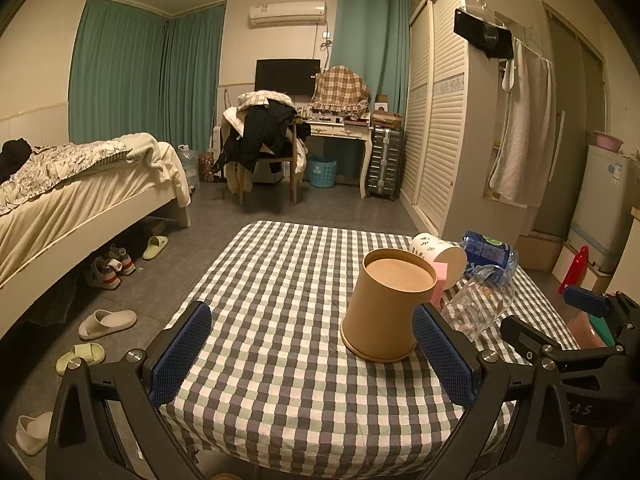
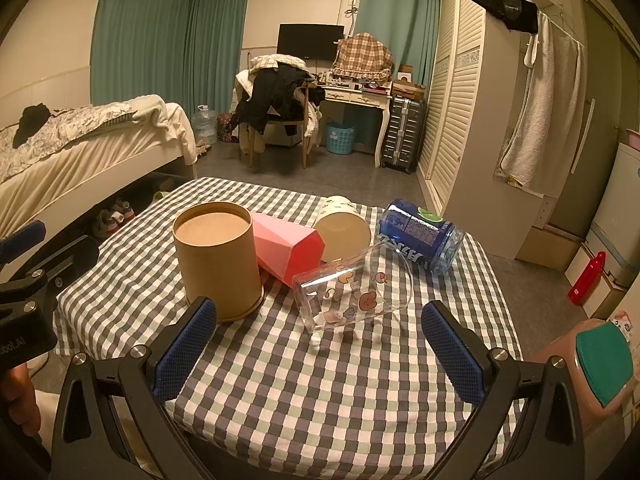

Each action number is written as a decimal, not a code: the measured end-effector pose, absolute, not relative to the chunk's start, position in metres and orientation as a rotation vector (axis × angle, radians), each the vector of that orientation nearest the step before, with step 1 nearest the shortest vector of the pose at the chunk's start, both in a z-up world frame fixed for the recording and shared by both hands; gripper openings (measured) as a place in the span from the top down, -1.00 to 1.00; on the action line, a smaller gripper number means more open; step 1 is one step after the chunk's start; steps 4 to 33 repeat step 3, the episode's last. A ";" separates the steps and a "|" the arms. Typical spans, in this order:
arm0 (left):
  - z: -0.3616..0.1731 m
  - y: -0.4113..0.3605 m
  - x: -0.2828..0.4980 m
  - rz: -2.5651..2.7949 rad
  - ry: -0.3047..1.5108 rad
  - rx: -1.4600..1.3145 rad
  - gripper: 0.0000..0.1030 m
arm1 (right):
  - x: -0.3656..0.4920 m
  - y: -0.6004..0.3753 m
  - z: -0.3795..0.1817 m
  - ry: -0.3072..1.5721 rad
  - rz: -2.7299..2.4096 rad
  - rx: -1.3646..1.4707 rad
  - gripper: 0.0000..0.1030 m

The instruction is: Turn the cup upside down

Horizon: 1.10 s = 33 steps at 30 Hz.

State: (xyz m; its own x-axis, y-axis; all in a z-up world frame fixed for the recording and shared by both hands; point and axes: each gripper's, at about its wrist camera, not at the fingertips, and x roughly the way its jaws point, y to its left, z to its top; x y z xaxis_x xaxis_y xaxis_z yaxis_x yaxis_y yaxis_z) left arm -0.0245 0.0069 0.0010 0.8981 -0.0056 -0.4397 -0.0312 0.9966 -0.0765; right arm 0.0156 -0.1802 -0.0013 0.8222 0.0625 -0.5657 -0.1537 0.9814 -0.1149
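A brown paper cup stands upside down on the checked tablecloth, wide rim down and flat base up. It also shows in the right wrist view. My left gripper is open and empty; the cup stands just left of its right finger. My right gripper is open and empty, in front of a clear glass with cartoon prints that lies on its side. That glass also shows in the left wrist view. The right gripper appears at the right of the left wrist view.
A pink cup, a white paper cup and a blue cup lie on their sides behind the glass. The table's edges lie close on the left and right. A bed, slippers and a wardrobe surround the table.
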 end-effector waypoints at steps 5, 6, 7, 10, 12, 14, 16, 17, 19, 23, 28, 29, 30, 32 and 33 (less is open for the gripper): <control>0.000 0.007 -0.026 0.002 0.455 -0.076 -1.00 | 0.016 -0.180 -0.001 0.595 0.116 -0.159 -0.99; 0.000 0.007 -0.026 0.002 0.455 -0.076 -1.00 | 0.016 -0.180 -0.001 0.595 0.116 -0.159 -0.99; 0.000 0.007 -0.026 0.002 0.455 -0.076 -1.00 | 0.016 -0.180 -0.001 0.595 0.116 -0.159 -0.99; 0.000 0.007 -0.026 0.002 0.455 -0.076 -1.00 | 0.016 -0.180 -0.001 0.595 0.116 -0.159 -0.99; 0.000 0.007 -0.026 0.002 0.455 -0.076 -1.00 | 0.016 -0.180 -0.001 0.595 0.116 -0.159 -0.99; 0.000 0.007 -0.026 0.002 0.455 -0.076 -1.00 | 0.016 -0.180 -0.001 0.595 0.116 -0.159 -0.99; 0.000 0.007 -0.026 0.002 0.455 -0.076 -1.00 | 0.016 -0.180 -0.001 0.595 0.116 -0.159 -0.99; 0.000 0.007 -0.026 0.002 0.455 -0.076 -1.00 | 0.016 -0.180 -0.001 0.595 0.116 -0.159 -0.99; 0.000 0.007 -0.026 0.002 0.455 -0.076 -1.00 | 0.016 -0.180 -0.001 0.595 0.116 -0.159 -0.99; 0.000 0.007 -0.026 0.002 0.455 -0.076 -1.00 | 0.016 -0.180 -0.001 0.595 0.116 -0.159 -0.99; 0.000 0.007 -0.026 0.002 0.455 -0.076 -1.00 | 0.016 -0.180 -0.001 0.595 0.116 -0.159 -0.99; 0.000 0.007 -0.026 0.002 0.455 -0.076 -1.00 | 0.016 -0.180 -0.001 0.595 0.116 -0.159 -0.99; 0.000 0.007 -0.026 0.002 0.455 -0.076 -1.00 | 0.016 -0.180 -0.001 0.595 0.116 -0.159 -0.99; 0.000 0.007 -0.026 0.002 0.455 -0.076 -1.00 | 0.016 -0.180 -0.001 0.595 0.116 -0.159 -0.99; 0.000 0.007 -0.026 0.002 0.455 -0.076 -1.00 | 0.016 -0.180 -0.001 0.595 0.116 -0.159 -0.99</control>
